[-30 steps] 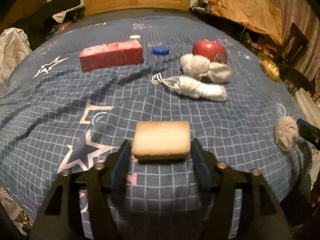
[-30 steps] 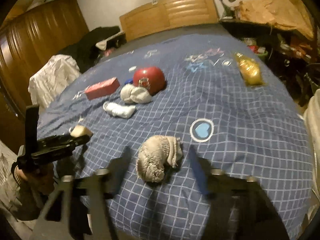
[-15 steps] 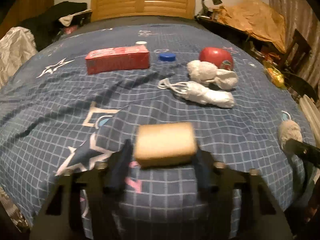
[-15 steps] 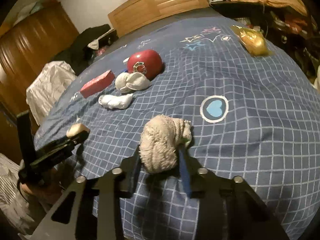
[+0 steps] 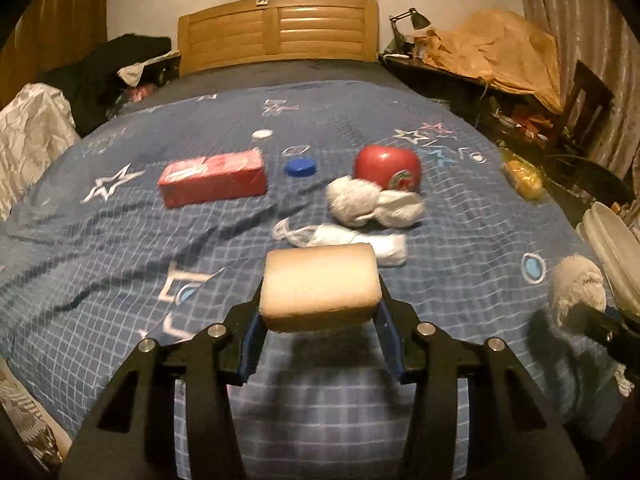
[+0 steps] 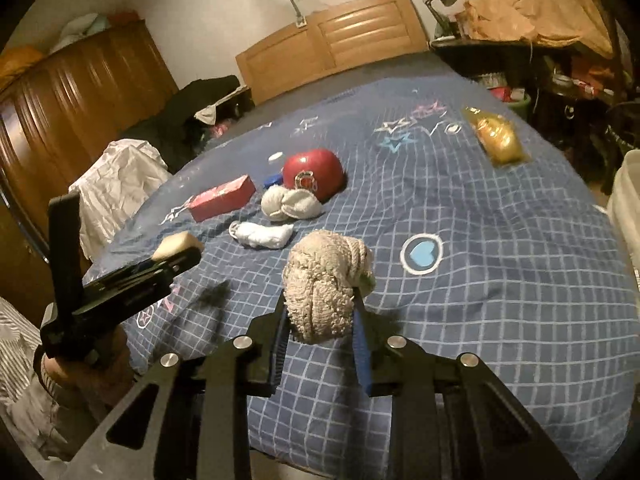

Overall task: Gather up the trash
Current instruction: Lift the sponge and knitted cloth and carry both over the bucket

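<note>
Beige and block-shaped, the sponge (image 5: 318,286) sits clamped in the left gripper (image 5: 319,312) above the bed's (image 5: 120,240) near edge. Clamped in the right gripper (image 6: 320,320), a fuzzy tan balled sock (image 6: 324,284) hangs over the same edge.

Left gripper (image 5: 319,312) holding a tan sponge block (image 5: 319,286) above a blue checked bedspread (image 5: 100,248).

Both blue-padded fingers (image 5: 250,344) press the block's ends. Beyond it lie a white rolled cloth (image 5: 360,242), a pair of balled white socks (image 5: 372,202) touching a red round object (image 5: 387,168), a blue cap (image 5: 301,167) and a red carton (image 5: 212,178). At the right edge, the right gripper (image 5: 588,314) holds a beige fuzzy bundle (image 5: 578,286). A yellow packet (image 5: 522,174) lies near the bed's right side, and a wooden headboard (image 5: 278,32) stands behind.
</note>
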Demonstrator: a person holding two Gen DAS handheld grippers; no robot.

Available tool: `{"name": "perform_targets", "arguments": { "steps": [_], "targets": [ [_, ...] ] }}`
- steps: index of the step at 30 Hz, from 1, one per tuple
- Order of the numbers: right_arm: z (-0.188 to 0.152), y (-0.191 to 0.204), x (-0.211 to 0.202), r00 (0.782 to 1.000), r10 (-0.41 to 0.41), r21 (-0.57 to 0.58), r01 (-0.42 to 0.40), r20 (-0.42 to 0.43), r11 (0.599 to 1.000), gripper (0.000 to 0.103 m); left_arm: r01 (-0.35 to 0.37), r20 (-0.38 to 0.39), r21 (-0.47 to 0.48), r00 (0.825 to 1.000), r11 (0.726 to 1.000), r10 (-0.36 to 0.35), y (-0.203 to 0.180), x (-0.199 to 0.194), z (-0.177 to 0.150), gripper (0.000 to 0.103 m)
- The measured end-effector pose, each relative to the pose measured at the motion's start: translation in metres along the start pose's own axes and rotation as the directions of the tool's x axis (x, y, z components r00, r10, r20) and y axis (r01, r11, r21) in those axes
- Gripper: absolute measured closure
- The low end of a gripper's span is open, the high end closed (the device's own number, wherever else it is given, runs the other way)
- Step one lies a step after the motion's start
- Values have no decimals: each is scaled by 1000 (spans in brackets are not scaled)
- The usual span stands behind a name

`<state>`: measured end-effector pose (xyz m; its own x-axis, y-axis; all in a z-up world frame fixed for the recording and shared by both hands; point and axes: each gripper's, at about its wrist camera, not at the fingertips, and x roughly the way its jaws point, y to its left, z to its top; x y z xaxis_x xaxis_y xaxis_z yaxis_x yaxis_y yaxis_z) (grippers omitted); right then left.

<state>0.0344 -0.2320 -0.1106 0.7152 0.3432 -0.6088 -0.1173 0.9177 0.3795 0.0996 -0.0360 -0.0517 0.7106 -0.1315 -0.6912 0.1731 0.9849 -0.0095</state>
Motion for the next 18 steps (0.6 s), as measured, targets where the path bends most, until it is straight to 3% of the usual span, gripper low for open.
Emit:
{"name": "perform_targets", "arguments": {
  "steps": [9, 18],
  "targets": [
    [15, -32, -50, 994, -62, 47, 57, 90, 997, 73, 69, 47, 107, 996, 992, -75, -77, -8, 30, 56],
    [29, -83, -111, 965, -186, 105, 169, 183, 980, 73, 137, 67, 217, 986, 966, -155, -166, -5, 61, 56]
  ]
}}
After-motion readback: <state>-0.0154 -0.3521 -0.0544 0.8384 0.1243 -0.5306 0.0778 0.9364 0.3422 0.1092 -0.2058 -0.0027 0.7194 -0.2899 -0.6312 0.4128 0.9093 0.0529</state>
